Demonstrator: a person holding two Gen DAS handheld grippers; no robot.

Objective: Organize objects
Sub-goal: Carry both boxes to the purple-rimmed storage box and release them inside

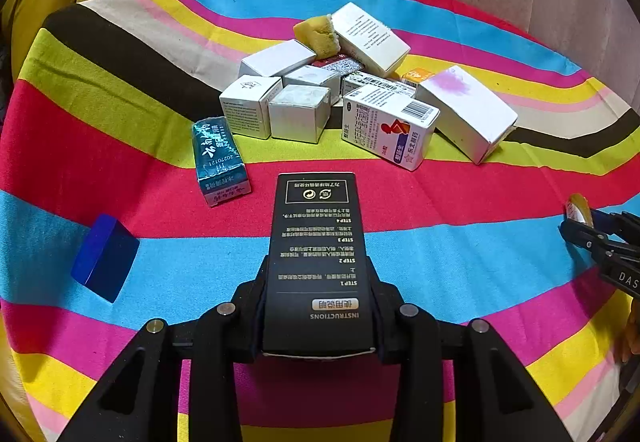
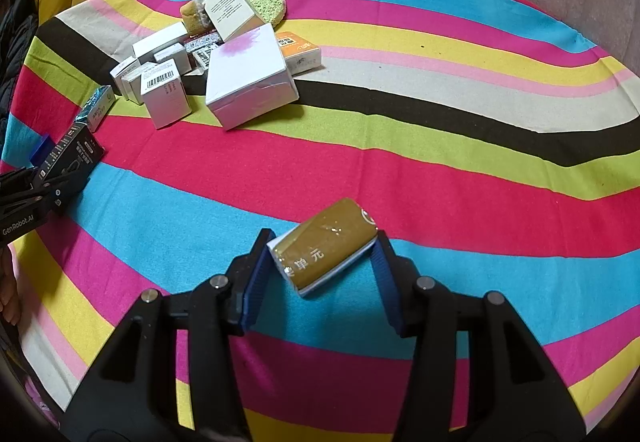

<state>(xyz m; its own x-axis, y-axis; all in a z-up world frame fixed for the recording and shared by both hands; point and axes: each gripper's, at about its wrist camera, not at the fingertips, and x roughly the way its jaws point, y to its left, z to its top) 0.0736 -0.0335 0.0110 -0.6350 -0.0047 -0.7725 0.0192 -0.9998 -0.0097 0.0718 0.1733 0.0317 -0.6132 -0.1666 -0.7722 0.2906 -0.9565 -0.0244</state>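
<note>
Two grippers work over a striped woven cloth (image 2: pixel 400 170). The left gripper (image 1: pixel 316 306) is clamped on a black box (image 1: pixel 316 254): a slim matte carton with white printed instructions, gripped at its near end, its long axis running straight ahead toward the pile of boxes (image 1: pixel 340 94), above the cloth's red and blue bands. The right gripper (image 2: pixel 320 262) stands partly open, its blue ribbed pads (image 2: pixel 256 278) bracketing a gold packet (image 2: pixel 324 246); whether the pads press it cannot be told. The packet is a glossy film-wrapped block with white edges, lying askew, its long axis pointing forward and right. A teal foil-finish carton (image 1: pixel 218 158) and a solid blue block (image 1: pixel 106 256) lie left of the black box. A yellow porous sponge (image 1: pixel 316 34) sits atop the pile.
</note>
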